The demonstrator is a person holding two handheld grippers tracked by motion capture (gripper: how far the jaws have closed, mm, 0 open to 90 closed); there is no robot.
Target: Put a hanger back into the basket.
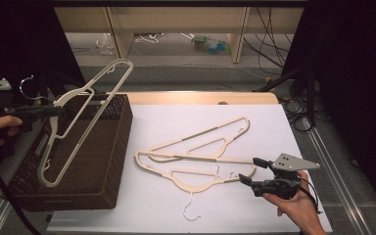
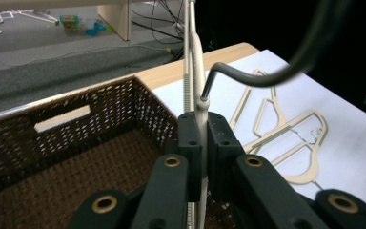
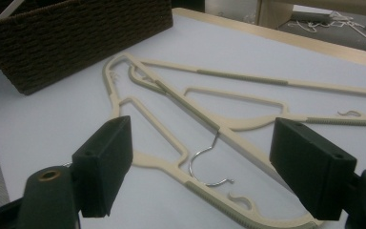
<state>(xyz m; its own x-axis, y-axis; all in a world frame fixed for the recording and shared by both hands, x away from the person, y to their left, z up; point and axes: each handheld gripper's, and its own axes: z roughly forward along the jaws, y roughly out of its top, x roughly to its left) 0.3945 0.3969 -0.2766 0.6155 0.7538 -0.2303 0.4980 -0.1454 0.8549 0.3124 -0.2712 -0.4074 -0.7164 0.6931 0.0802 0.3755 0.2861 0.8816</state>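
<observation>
My left gripper [image 1: 54,111] is shut on a cream plastic hanger [image 1: 81,115], gripping it at the neck just under the metal hook [image 1: 27,84]. The hanger hangs tilted over the brown wicker basket [image 1: 113,147]. In the left gripper view the jaws pinch the hanger's stem [image 2: 194,57] above the basket's inside wall [image 2: 114,107]. Two more cream hangers [image 1: 196,152] lie overlapped on the white sheet. My right gripper [image 1: 251,170] stands open just to their right, with nothing between its fingers. From the right gripper view [image 3: 202,162] the two hangers [image 3: 171,95] lie on the sheet beneath its open jaws.
The basket [image 3: 76,38] takes up the table's left side. A white sheet [image 1: 186,117] covers the rest of the table, with a wooden edge [image 1: 200,98] at the back. Cables and small litter lie on the floor beyond.
</observation>
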